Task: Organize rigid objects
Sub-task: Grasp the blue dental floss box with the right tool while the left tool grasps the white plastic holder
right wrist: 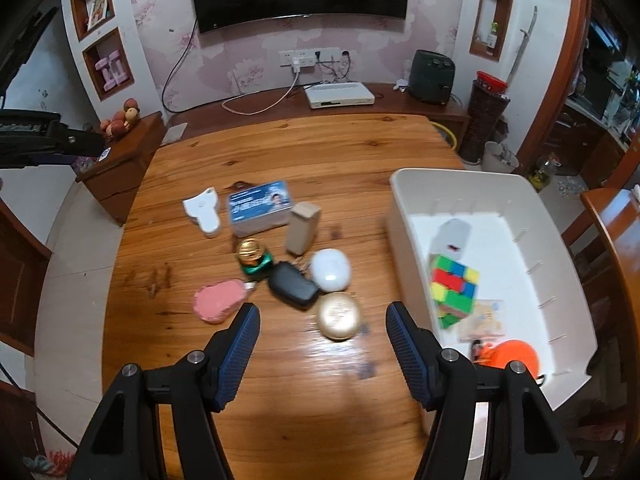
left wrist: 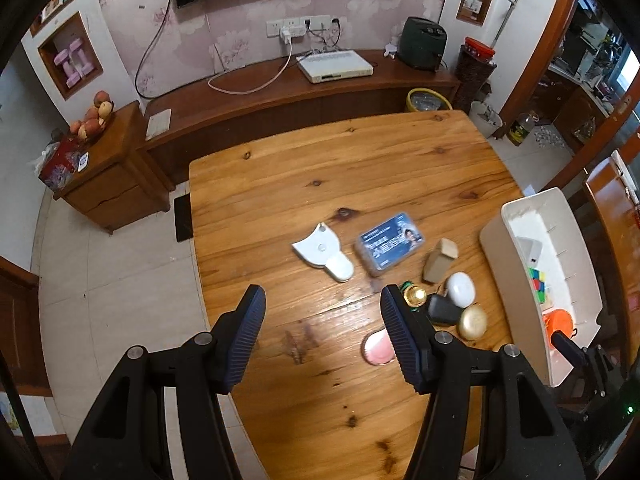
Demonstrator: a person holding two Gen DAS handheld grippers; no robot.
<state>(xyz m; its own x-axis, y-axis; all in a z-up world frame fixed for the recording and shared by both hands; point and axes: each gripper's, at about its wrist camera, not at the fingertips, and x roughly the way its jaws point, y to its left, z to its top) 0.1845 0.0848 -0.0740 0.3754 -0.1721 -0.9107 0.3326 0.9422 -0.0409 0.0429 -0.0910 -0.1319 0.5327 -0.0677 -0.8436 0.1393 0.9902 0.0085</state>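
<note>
Small rigid objects lie grouped on the wooden table (right wrist: 320, 152): a white tape measure (left wrist: 325, 251) (right wrist: 204, 210), a blue-lidded box (left wrist: 389, 242) (right wrist: 260, 207), a tan block (right wrist: 303, 227), a gold-capped green jar (right wrist: 253, 258), a black key fob (right wrist: 293, 286), a white oval case (right wrist: 331, 270), a gold round compact (right wrist: 339, 316) and a pink flat piece (right wrist: 218, 301). A white bin (right wrist: 568, 280) on the right holds a colour cube (right wrist: 454, 288) and an orange item (right wrist: 516, 354). My left gripper (left wrist: 322, 300) hovers open over bare wood. My right gripper (right wrist: 322, 316) is open, above the compact.
A low wooden TV bench (left wrist: 280, 92) with a white set-top box (left wrist: 334, 66) runs behind the table. A small cabinet (left wrist: 108, 168) with fruit stands at the left. A wooden chair (right wrist: 616, 248) sits right of the bin. The far half of the table is bare wood.
</note>
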